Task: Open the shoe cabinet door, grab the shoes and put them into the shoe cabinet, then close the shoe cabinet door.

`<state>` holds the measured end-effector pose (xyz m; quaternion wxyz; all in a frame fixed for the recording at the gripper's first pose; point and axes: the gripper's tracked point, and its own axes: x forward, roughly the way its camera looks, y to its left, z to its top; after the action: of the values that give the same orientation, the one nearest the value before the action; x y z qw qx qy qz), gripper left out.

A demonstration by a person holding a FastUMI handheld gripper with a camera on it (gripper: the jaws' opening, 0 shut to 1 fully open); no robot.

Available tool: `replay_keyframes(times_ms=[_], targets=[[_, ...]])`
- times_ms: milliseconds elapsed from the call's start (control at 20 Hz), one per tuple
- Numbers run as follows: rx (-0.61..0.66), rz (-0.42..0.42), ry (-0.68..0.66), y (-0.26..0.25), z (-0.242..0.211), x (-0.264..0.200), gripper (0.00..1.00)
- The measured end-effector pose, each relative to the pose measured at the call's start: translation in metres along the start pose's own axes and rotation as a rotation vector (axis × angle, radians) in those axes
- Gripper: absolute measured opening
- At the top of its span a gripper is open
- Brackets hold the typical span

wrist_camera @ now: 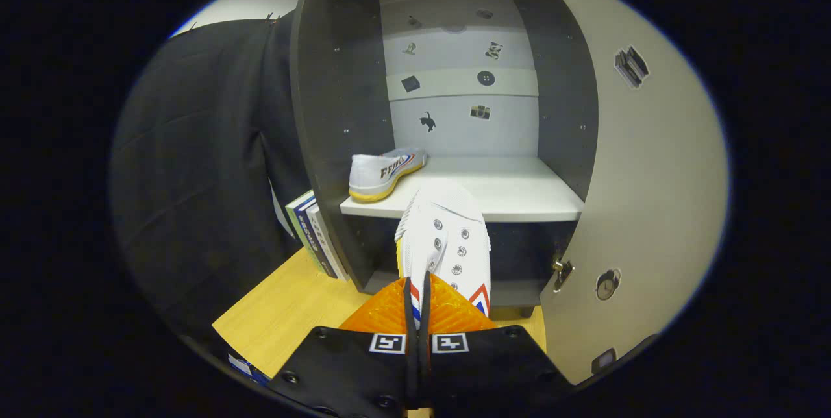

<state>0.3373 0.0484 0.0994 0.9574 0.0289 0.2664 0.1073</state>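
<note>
The shoe cabinet (311,113) stands open just ahead, its door (649,178) swung out to the right. One white sneaker (383,173) with a yellow sole lies on the pale shelf (519,194) at its left side. A second white sneaker (448,243) hangs toe-forward in front of the shelf's edge, held by its heel rim. My gripper (417,304) is shut on that rim, both fingers pressed close together on it.
Several books (316,236) lean against the cabinet's left side on a wooden tabletop (292,314). Black cloth hangs to the left. Stickers dot the cabinet's back wall and the door. The right part of the shelf is bare.
</note>
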Motion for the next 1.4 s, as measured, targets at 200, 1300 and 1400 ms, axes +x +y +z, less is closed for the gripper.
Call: replay_keyframes(times_ms=[200, 1300, 1400], targets=[[0.013, -0.022, -0.066, -0.008, 0.050, 0.020, 0.01], [-0.005, -0.168, -0.045, -0.032, 0.150, 0.199, 0.01], [-0.008, -0.179, -0.024, -0.034, 0.142, 0.209, 0.01]])
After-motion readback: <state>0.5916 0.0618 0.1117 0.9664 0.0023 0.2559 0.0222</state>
